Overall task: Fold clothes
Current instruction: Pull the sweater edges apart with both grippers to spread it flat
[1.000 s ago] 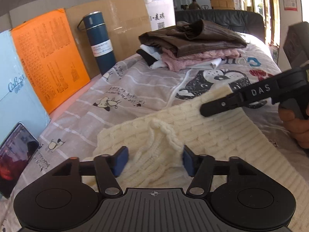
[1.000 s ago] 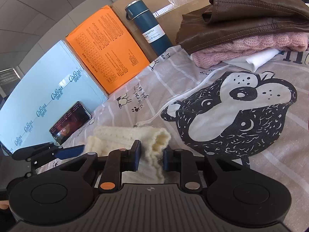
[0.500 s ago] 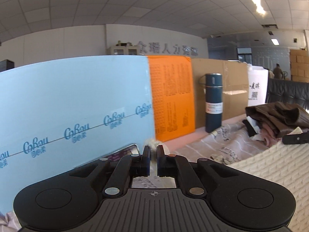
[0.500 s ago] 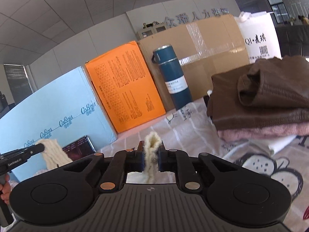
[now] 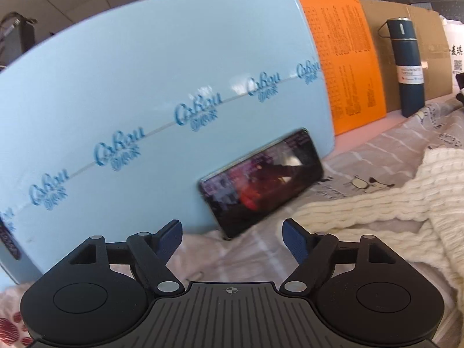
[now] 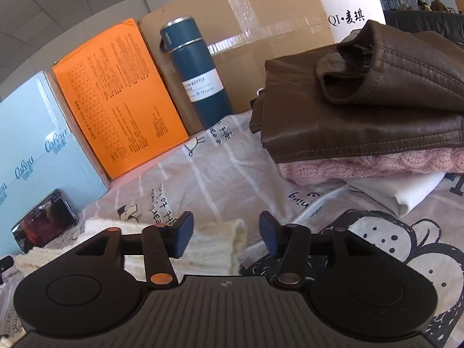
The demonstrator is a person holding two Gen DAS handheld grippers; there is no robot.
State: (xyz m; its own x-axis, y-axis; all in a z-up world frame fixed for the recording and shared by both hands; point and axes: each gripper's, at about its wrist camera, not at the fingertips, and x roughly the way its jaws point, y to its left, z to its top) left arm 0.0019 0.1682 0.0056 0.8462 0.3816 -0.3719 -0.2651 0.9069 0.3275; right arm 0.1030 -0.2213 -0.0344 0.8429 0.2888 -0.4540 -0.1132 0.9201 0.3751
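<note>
A cream knitted sweater (image 5: 406,203) lies on the patterned bedsheet (image 5: 391,150), to the right in the left wrist view. My left gripper (image 5: 232,237) is open and empty, low over the sheet beside the sweater's left edge. In the right wrist view the sweater's ribbed edge (image 6: 220,243) lies flat just under my right gripper (image 6: 226,232), which is open and holds nothing.
A phone (image 5: 261,182) leans on a light blue board (image 5: 145,101). An orange board (image 6: 121,95), a blue bottle (image 6: 197,75) and a cardboard box (image 6: 261,23) stand behind. A stack with a brown leather jacket (image 6: 362,98) over a pink sweater (image 6: 377,162) sits at right.
Both grippers were shut on the sweater's edge and held up; now both have come down, opened and let go. The sweater lies flat on the sheet.
</note>
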